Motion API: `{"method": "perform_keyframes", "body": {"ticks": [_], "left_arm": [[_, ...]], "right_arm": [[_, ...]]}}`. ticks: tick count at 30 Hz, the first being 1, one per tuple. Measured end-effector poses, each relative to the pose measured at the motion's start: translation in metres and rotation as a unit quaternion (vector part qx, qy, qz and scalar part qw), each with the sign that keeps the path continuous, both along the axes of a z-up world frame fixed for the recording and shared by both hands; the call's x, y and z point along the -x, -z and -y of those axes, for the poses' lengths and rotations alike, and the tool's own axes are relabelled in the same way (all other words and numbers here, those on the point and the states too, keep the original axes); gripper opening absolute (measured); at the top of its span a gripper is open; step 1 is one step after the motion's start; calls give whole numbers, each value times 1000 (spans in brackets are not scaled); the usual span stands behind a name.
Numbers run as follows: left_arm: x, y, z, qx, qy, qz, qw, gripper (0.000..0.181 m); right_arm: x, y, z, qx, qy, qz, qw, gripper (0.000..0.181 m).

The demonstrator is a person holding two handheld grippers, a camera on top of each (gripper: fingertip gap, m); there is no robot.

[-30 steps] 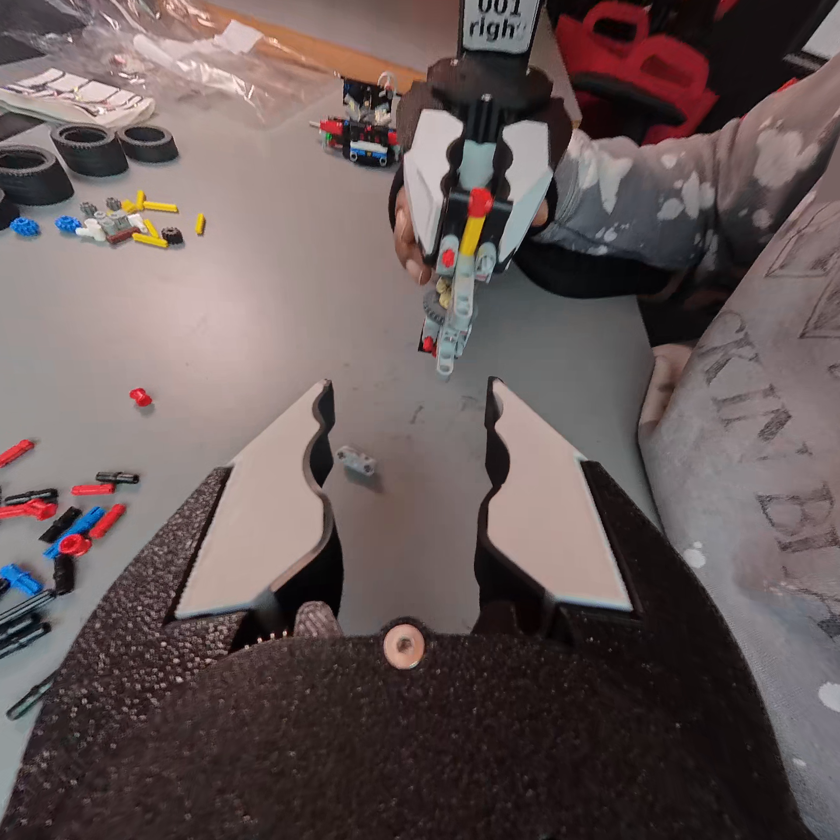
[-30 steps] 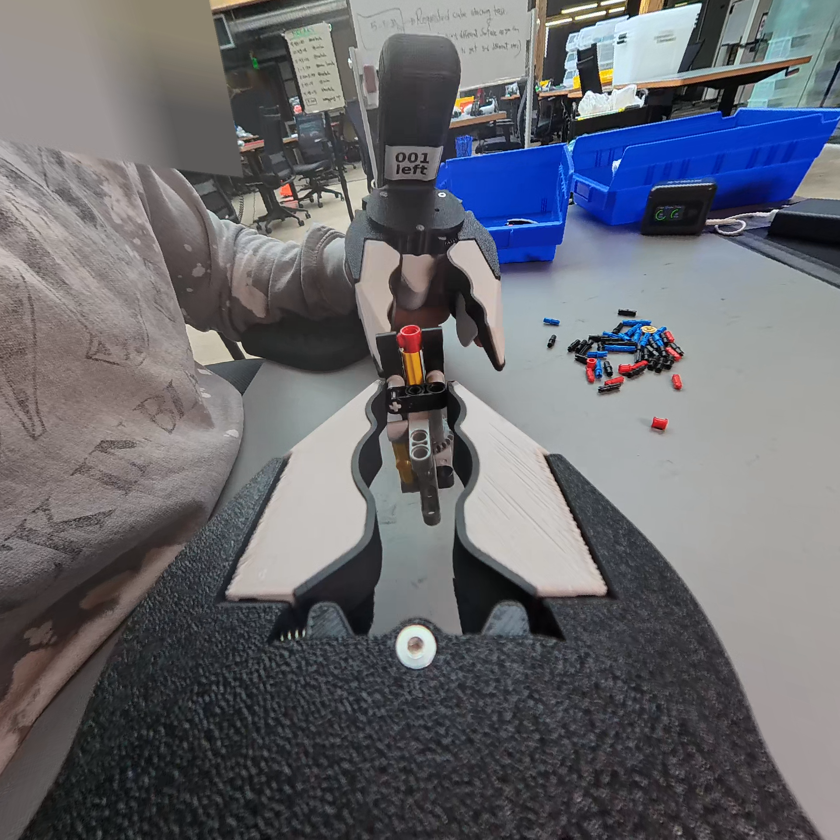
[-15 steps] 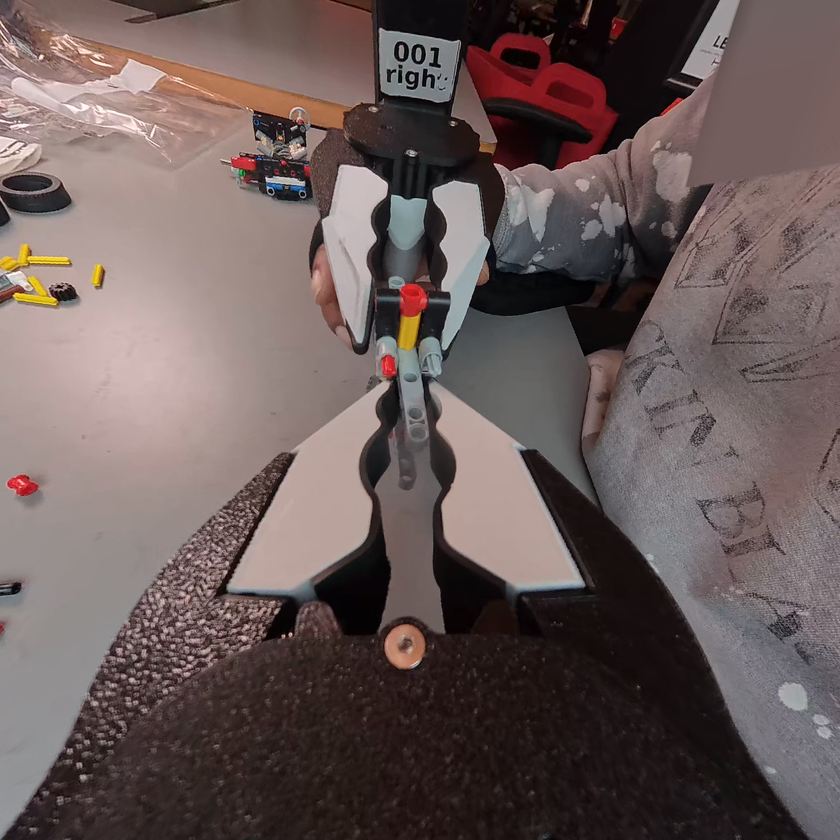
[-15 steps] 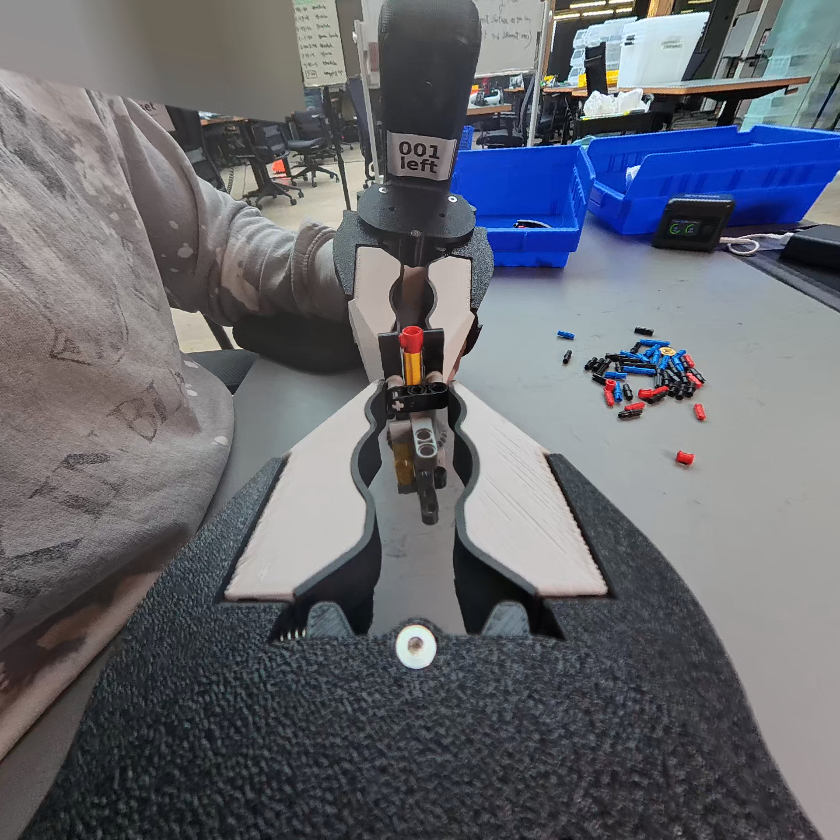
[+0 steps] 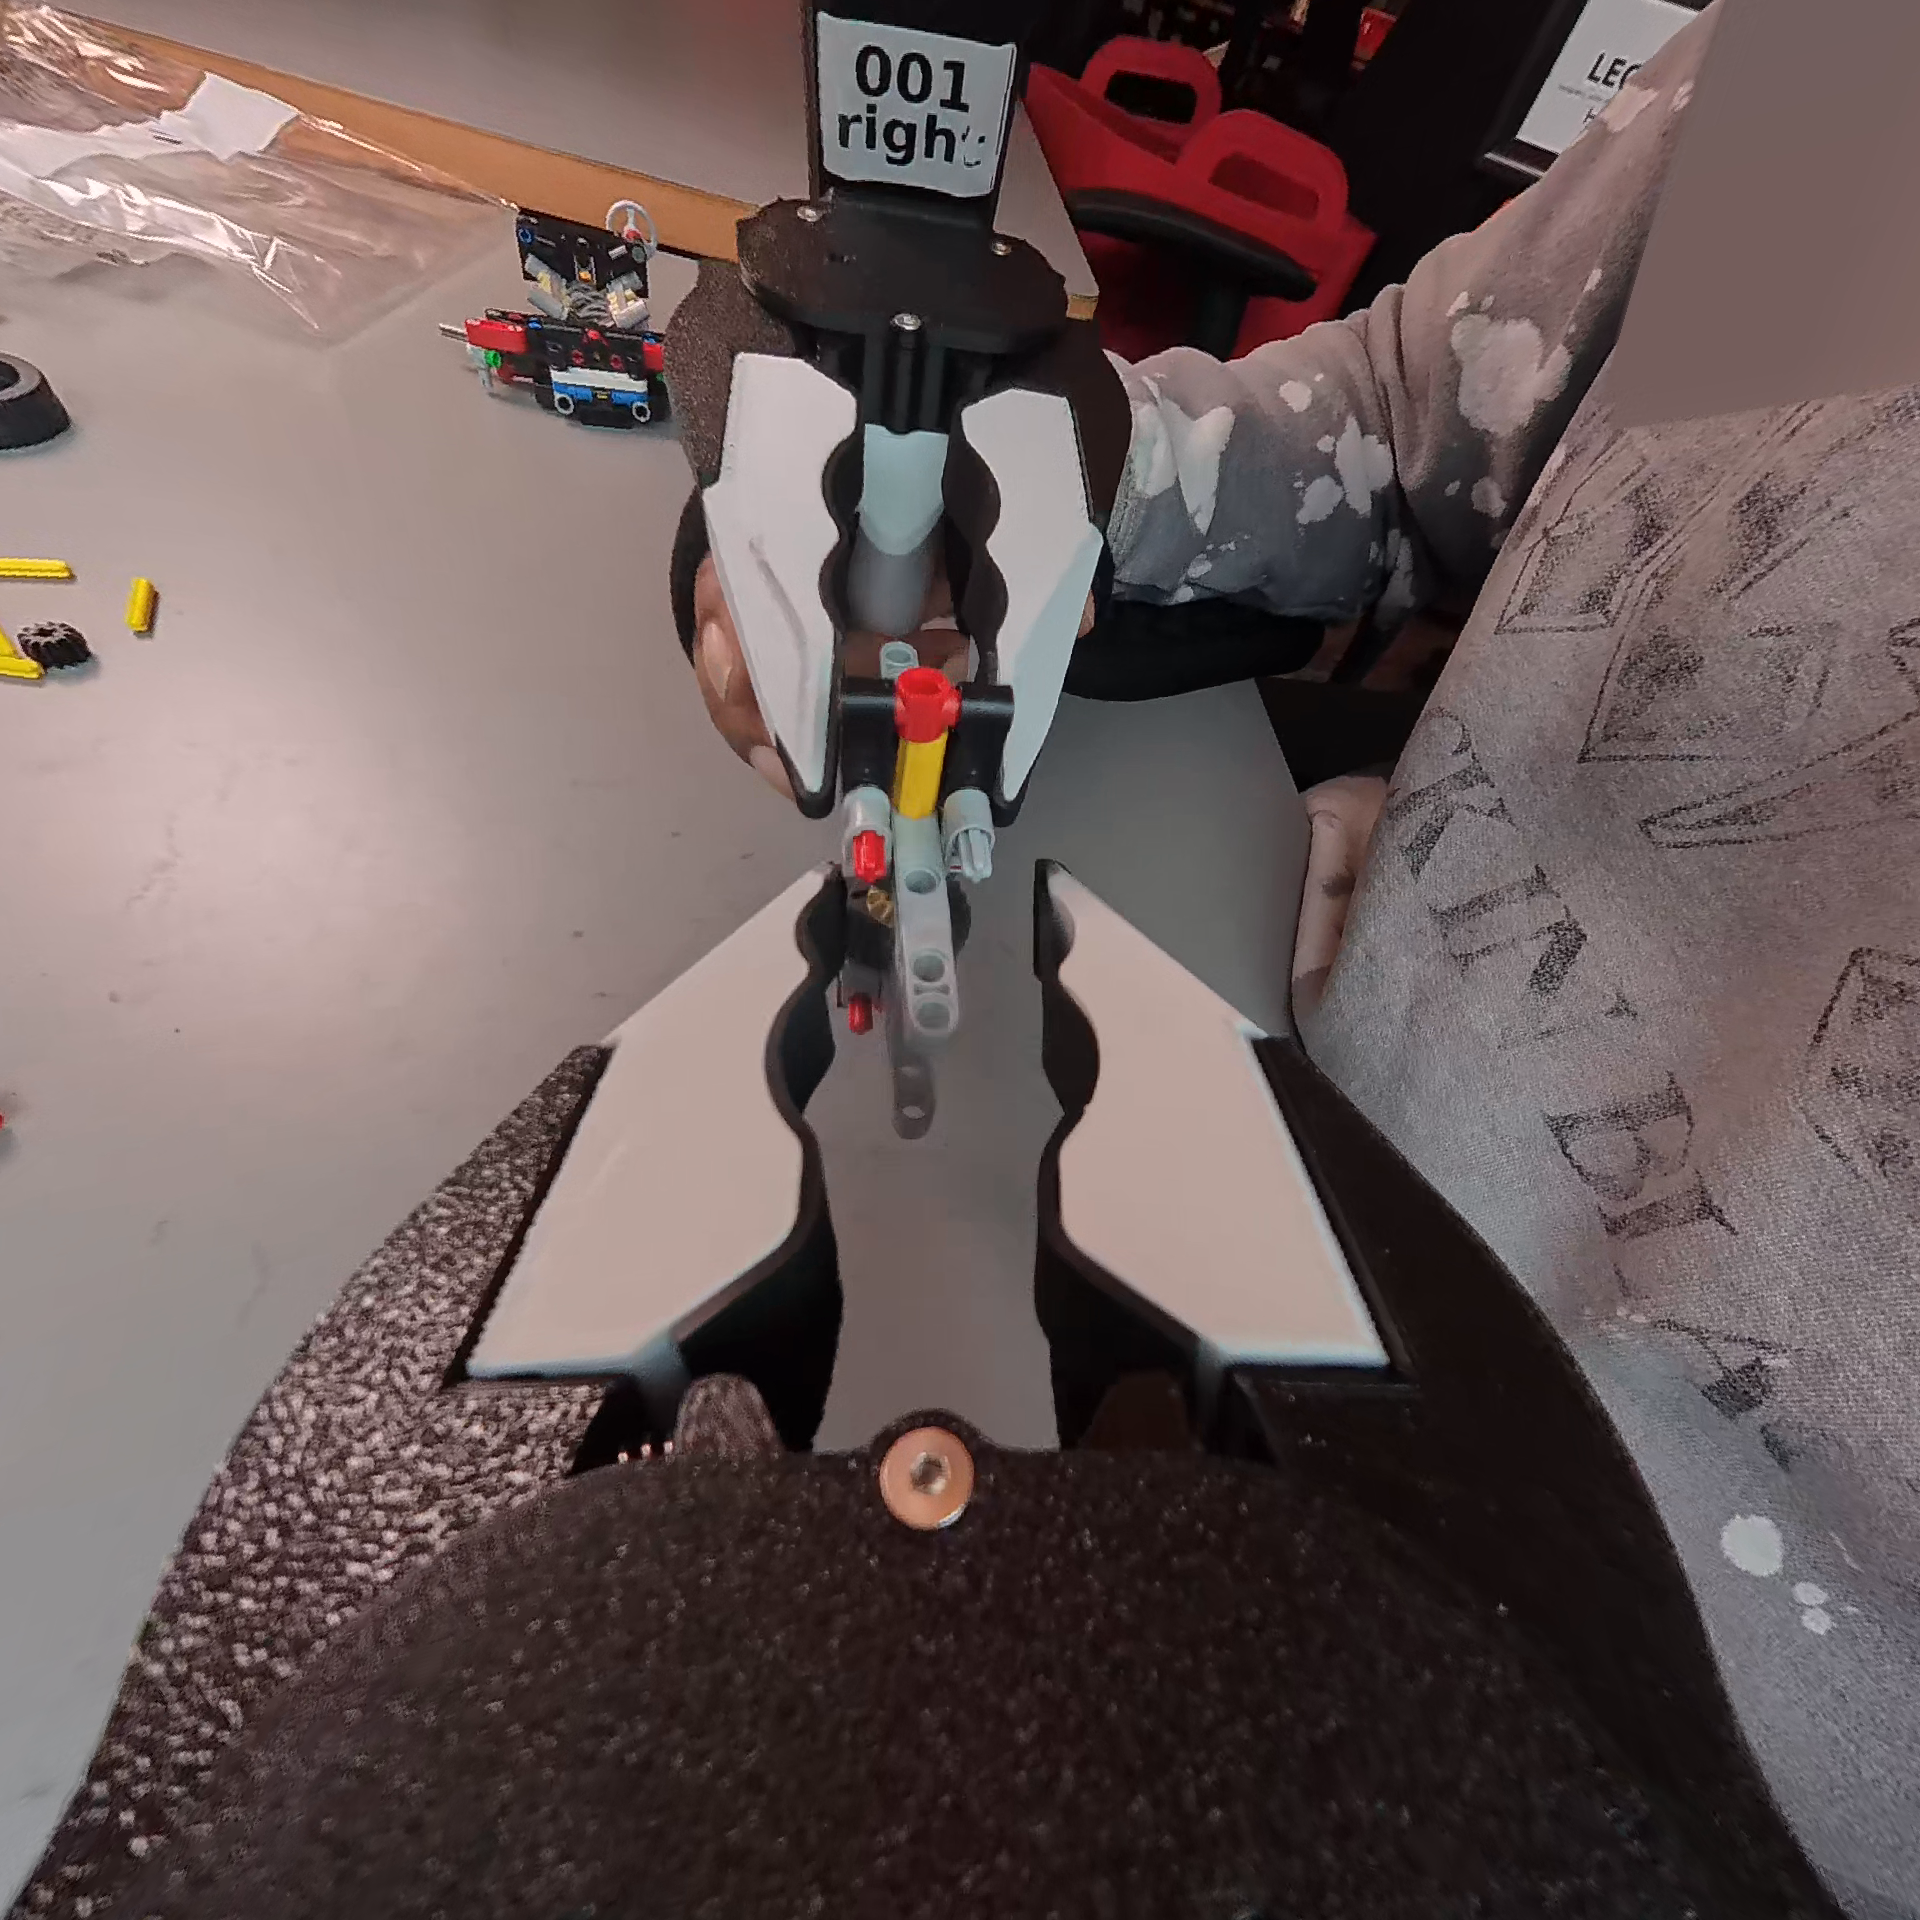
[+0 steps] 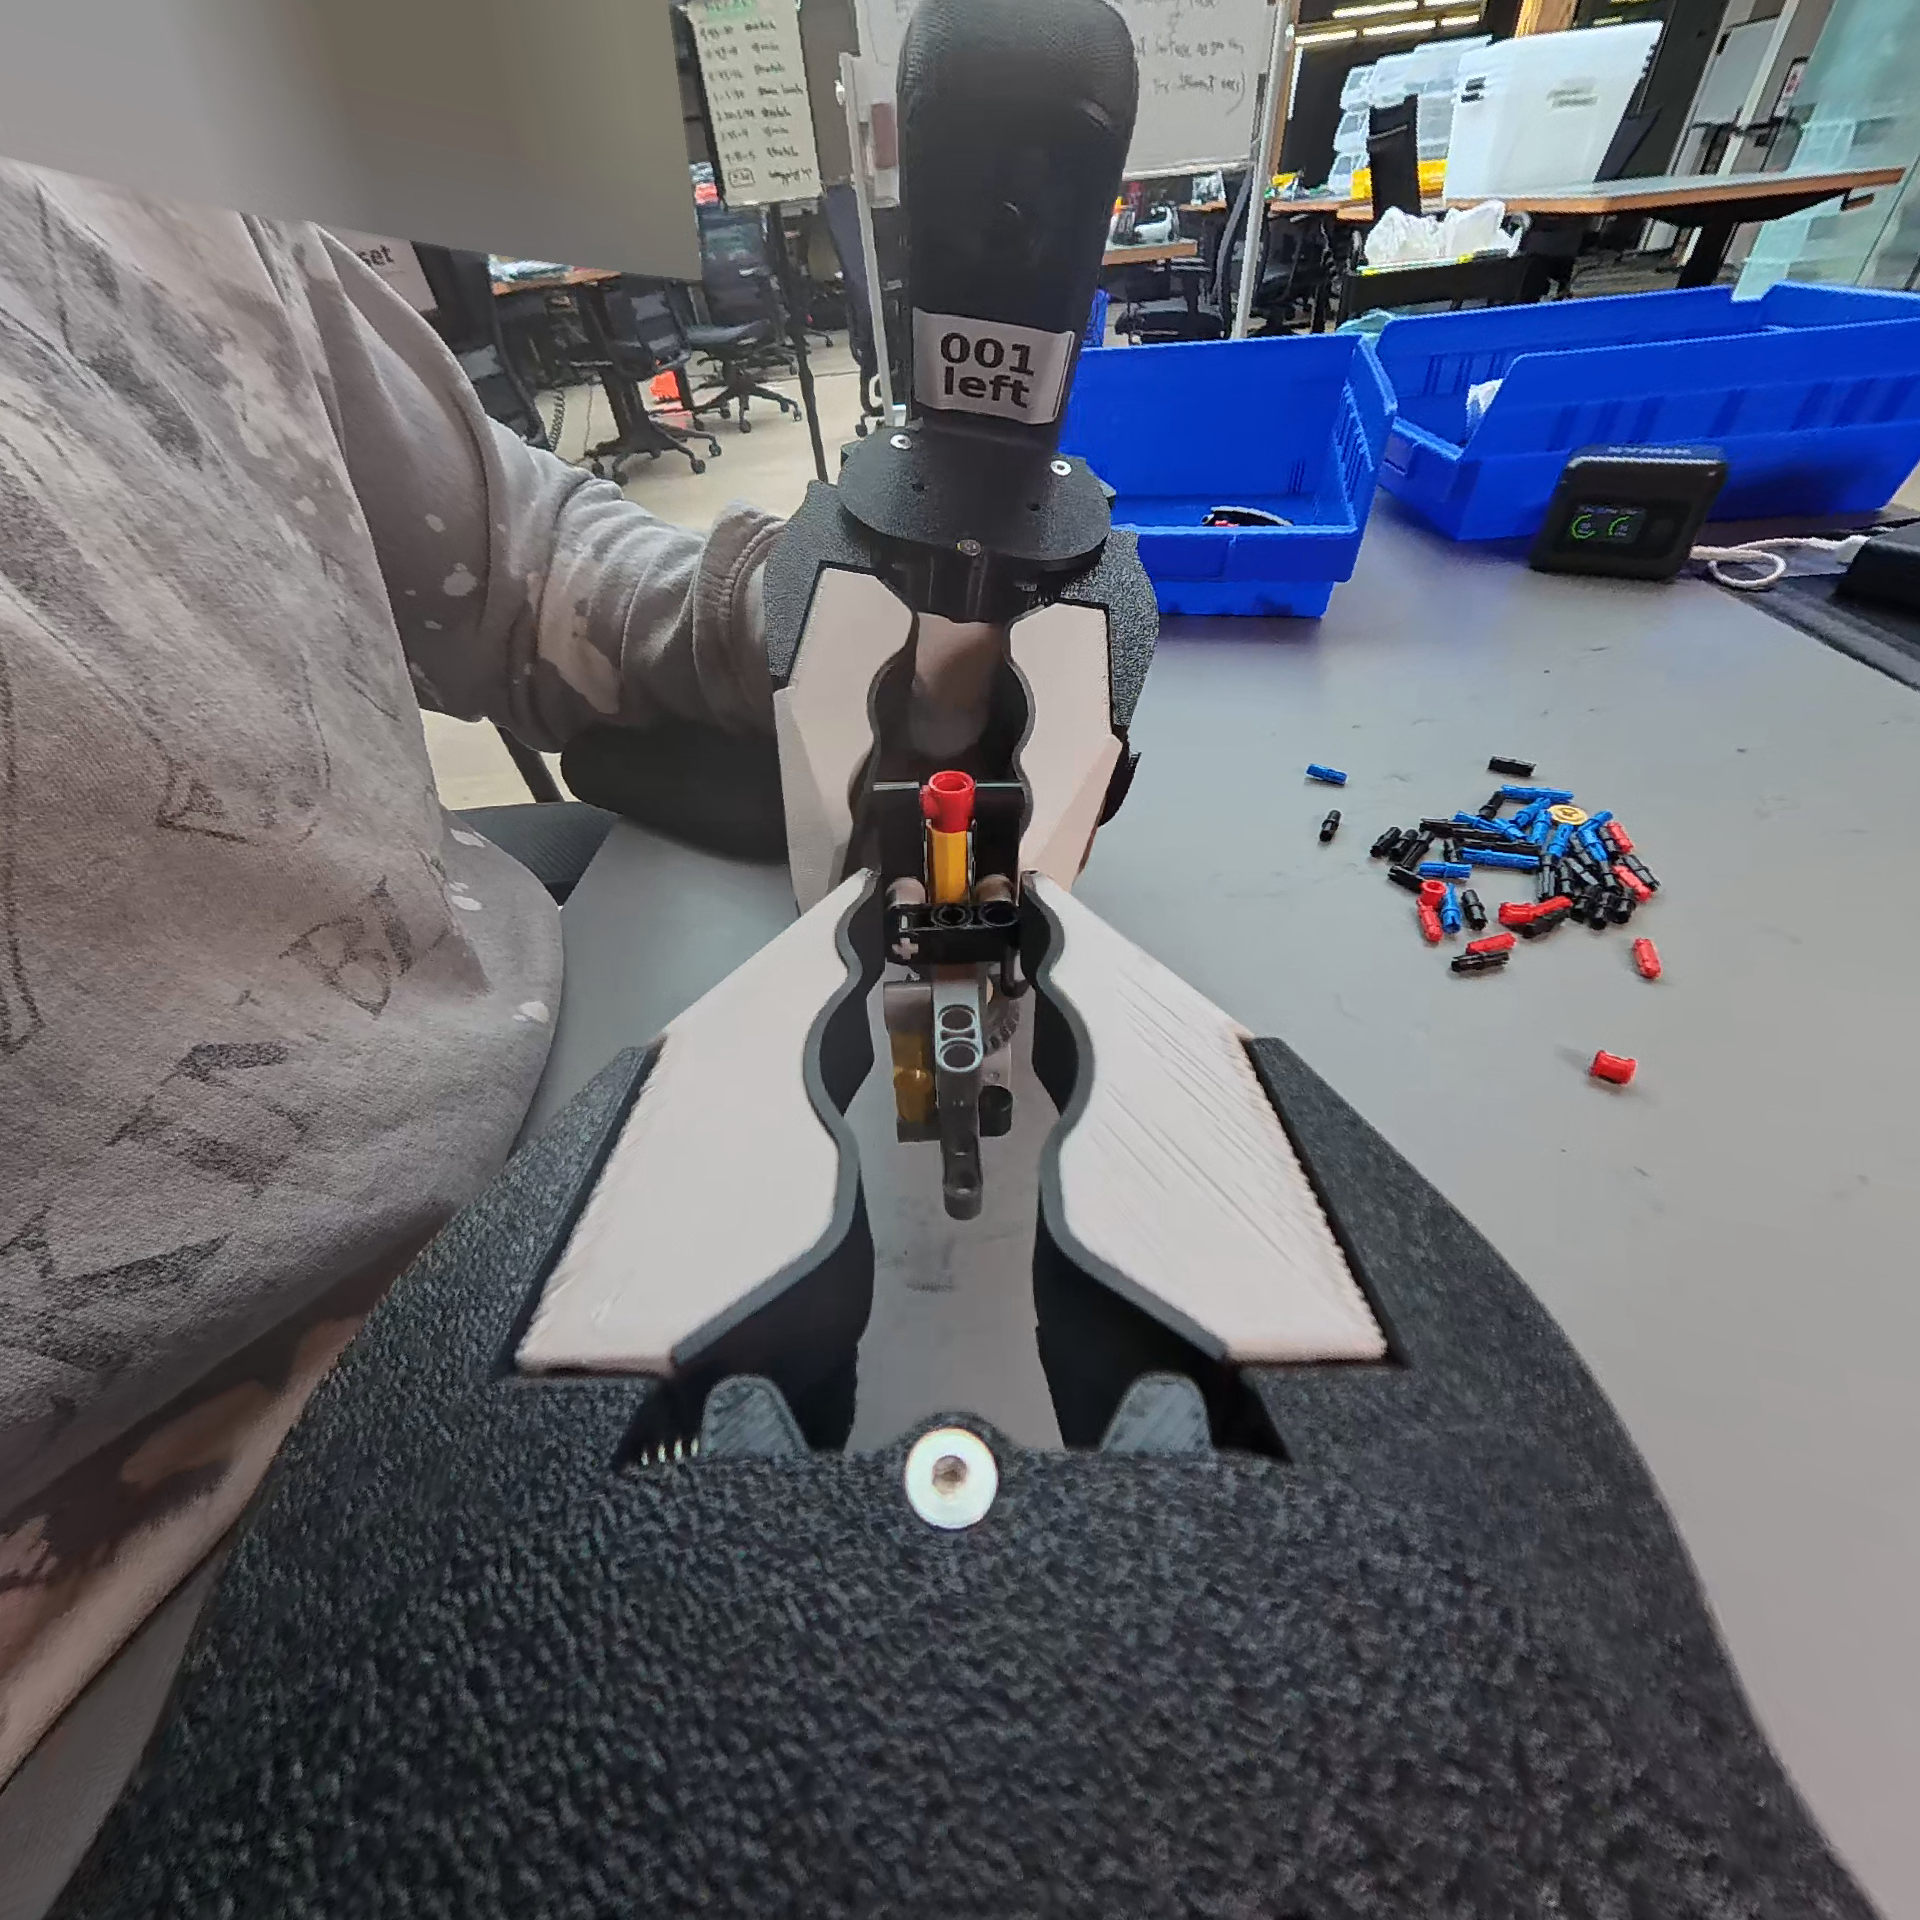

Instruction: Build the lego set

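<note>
Grey tabletop (image 5: 312,831) carries a small built lego model (image 5: 582,332) far left, while near the middle the left gripper (image 5: 935,883) stands parted around the hanging lego assembly (image 5: 920,914) without clamping it, and the right gripper (image 6: 951,904), opposite, pinches the assembly's black beam above the table.

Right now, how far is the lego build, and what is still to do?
Done: a multicoloured block stands on the table, and a small sub-assembly is together. In hand: the right gripper is shut on that sub-assembly; the left gripper is open around its grey beam. Left: a tyre, yellow axles and a pile of pins lie unused.
</note>
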State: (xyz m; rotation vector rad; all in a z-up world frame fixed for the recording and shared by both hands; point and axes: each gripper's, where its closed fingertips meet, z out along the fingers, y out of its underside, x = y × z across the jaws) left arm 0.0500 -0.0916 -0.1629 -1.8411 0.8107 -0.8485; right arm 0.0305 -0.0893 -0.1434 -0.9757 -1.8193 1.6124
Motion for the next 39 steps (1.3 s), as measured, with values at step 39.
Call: {"method": "perform_keyframes", "body": {"ticks": [39], "left_arm": [[51,-36,-21,14,-112,144,983,6]], "right_arm": [[-13,-26,-52,36,77,-24,996,0]]}}
